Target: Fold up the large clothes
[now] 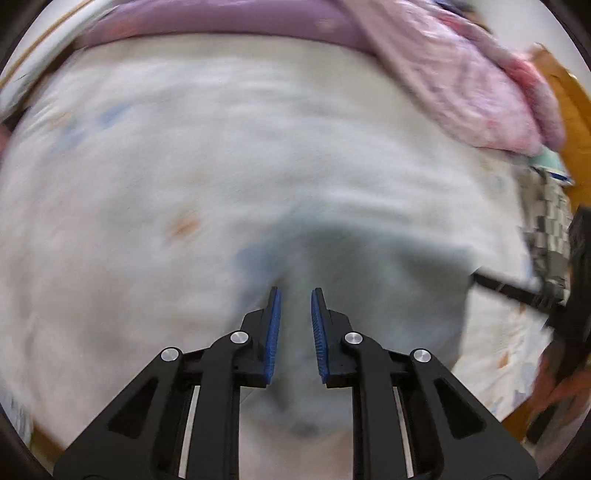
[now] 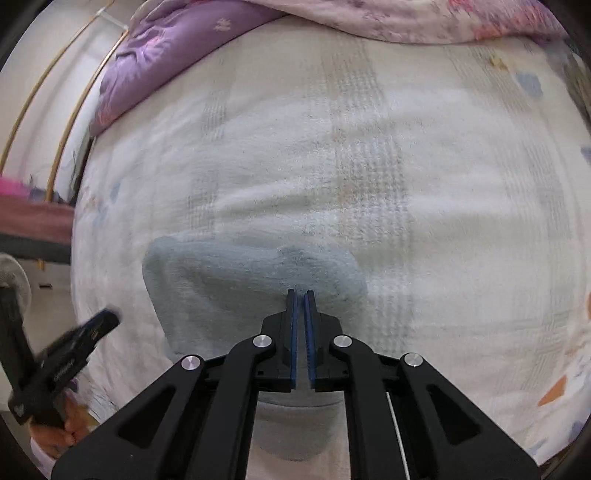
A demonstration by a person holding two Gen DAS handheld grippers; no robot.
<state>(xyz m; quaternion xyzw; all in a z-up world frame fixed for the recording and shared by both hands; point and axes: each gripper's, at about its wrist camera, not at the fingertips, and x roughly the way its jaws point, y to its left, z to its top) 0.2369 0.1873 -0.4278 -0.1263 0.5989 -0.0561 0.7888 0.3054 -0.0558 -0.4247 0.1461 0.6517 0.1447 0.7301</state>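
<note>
A bed covered with a white printed sheet (image 2: pixel 461 236) fills both wrist views. The left wrist view is heavily blurred.

In the right wrist view, at 9 o'clock, the sheet's left edge drops off to a pale wall with thin gold trim (image 2: pixel 70 122). At 8 o'clock, just off that edge, the left gripper (image 2: pixel 107 321) reaches in, held by a hand (image 2: pixel 59 424) at 7 o'clock. At 11 o'clock a purple floral quilt (image 2: pixel 166 55) lies bunched along the far edge, and a pink floral cover (image 2: pixel 406 18) runs from 12 to 1 o'clock.

The garment, a pale blue-grey fleecy piece (image 2: pixel 229 291), lies just below centre, spreading from 8 o'clock to the middle, with a grey fold (image 2: pixel 295 428) at 6 o'clock beneath the tool. The right gripper (image 2: pixel 300 295) has its blue pads nearly together with only a thin slit between; its tips sit on the garment's upper edge, but whether cloth is pinched I cannot tell. To the right, from 2 to 4 o'clock, the sheet lies open and flat.

In the left wrist view, the left gripper (image 1: pixel 295 295) hangs over blurred pale cloth, its jaws parted with nothing between them. At 3 o'clock a black strap (image 1: pixel 509 290) crosses the sheet's right edge, beside checked fabric (image 1: pixel 546 229).
</note>
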